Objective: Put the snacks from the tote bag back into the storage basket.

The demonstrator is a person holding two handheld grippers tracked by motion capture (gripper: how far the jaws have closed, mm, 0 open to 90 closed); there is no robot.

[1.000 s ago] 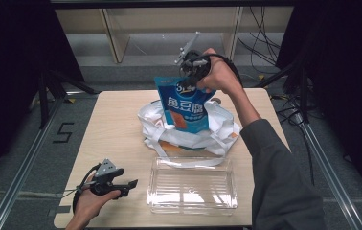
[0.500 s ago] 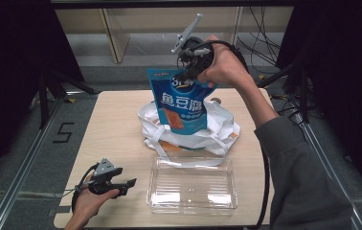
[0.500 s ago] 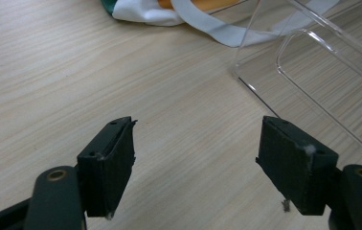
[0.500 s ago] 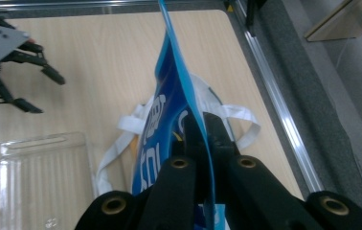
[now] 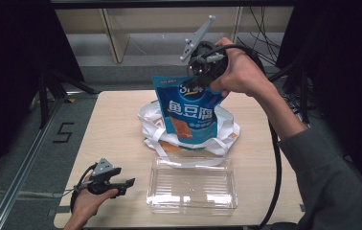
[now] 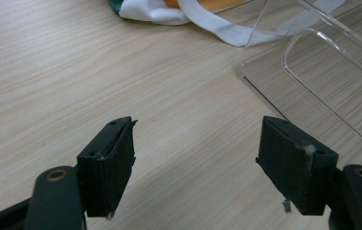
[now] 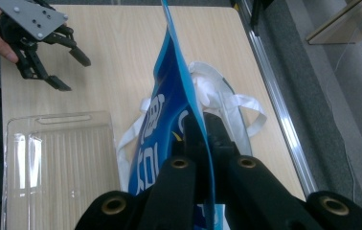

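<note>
- Holding the blue snack pouch (image 5: 188, 111) by its top edge in my right tongs (image 5: 199, 79), above the white bag (image 5: 227, 134) near the worktop's (image 5: 117, 124) far edge.
- My left tongs (image 5: 121, 184) rest wide and empty at the near left corner, beside the clear tray (image 5: 193, 191).

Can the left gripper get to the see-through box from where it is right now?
Probably yes. The left gripper rests open on the table right beside the clear box, with bare wood between them. The blue pouch hangs in the right gripper above the white bag, farther back.
</note>
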